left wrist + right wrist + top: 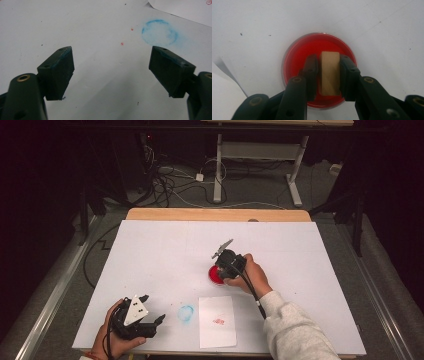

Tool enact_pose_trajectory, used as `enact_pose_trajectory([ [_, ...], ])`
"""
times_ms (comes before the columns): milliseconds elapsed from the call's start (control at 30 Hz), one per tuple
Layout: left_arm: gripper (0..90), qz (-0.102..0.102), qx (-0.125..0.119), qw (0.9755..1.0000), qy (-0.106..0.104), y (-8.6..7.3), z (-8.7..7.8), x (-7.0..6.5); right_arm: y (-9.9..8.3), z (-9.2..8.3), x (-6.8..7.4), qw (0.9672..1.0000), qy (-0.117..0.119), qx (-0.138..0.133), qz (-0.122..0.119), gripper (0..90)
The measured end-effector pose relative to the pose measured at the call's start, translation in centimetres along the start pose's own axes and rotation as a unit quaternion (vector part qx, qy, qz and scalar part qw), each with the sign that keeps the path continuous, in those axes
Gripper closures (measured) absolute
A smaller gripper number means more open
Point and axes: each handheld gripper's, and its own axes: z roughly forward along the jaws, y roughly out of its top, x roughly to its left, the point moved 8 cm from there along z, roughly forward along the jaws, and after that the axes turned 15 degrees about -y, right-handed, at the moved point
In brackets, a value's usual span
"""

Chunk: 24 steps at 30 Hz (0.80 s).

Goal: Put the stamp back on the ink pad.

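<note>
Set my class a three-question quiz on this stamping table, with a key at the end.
1. True or false: the left claw stands open with nothing between its jaws.
2. What colour is the ring stain ahead of it? A red, B blue, C green.
3. What stands between the jaws of the right claw, over the red ink dish?
Key: 1 true; 2 B; 3 a wooden block.

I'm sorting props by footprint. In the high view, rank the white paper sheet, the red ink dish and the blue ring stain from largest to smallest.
1. White paper sheet, clearly largest.
2. Red ink dish and blue ring stain: similar; the right gripper covers part of the dish, so I won't rank them.
</note>
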Motion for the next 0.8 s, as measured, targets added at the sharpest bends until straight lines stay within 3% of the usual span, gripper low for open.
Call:
enact_pose_trajectory([
  [167, 19.6, 0.0, -0.002, 1.0, -0.001, 0.0, 0.0, 0.1, -0.2, -0.3, -0.1, 0.9998, 0.007, -0.004, 0.02, 54.9],
  [700, 19.6, 0.004, 0.003, 1.0, -0.002, 0.1, 0.2, -0.1, 0.6, -3.1, -1.3, 0.9978, -0.013, -0.056, 0.033, 44.1],
  [800, 19.6, 0.003, 0.003, 1.0, -0.001, 0.0, 0.2, 0.0, 0.9, -4.0, -1.4, 0.9961, -0.016, -0.079, 0.035, 41.2],
])
